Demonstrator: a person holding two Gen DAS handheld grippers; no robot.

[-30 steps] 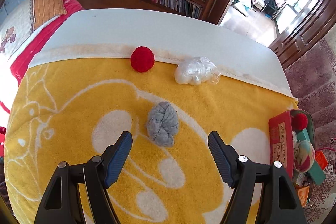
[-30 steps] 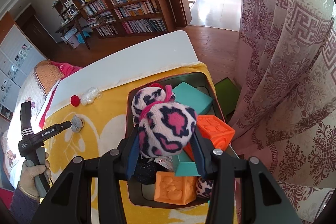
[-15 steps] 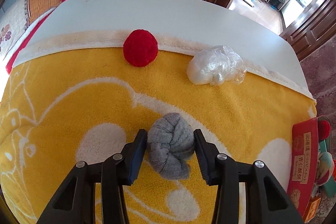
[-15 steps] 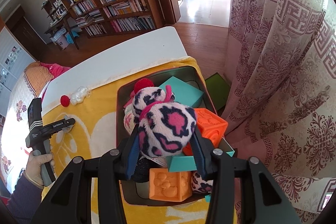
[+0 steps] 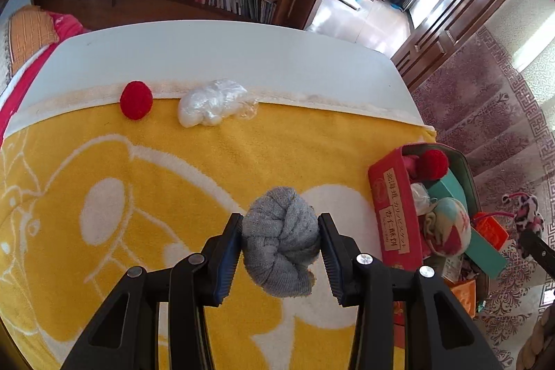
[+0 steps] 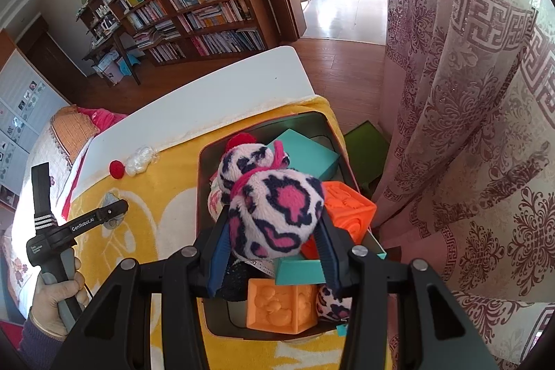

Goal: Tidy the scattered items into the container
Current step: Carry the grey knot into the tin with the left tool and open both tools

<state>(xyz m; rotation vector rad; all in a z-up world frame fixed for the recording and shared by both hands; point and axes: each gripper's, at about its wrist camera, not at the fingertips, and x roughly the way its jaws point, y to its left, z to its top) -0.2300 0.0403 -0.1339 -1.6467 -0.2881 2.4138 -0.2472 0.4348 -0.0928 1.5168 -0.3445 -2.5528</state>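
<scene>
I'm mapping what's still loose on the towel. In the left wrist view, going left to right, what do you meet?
red pom-pom ball → clear plastic bag bundle → grey rolled sock, held between the left gripper fingers → red container.

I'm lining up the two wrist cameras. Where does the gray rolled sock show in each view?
Left wrist: gray rolled sock at bottom centre, clamped between the left gripper fingers.
Right wrist: far left, a gray sliver peeking from behind the left gripper's tip.
Shared landmark: the red ball beside the clear plastic bag.
</scene>
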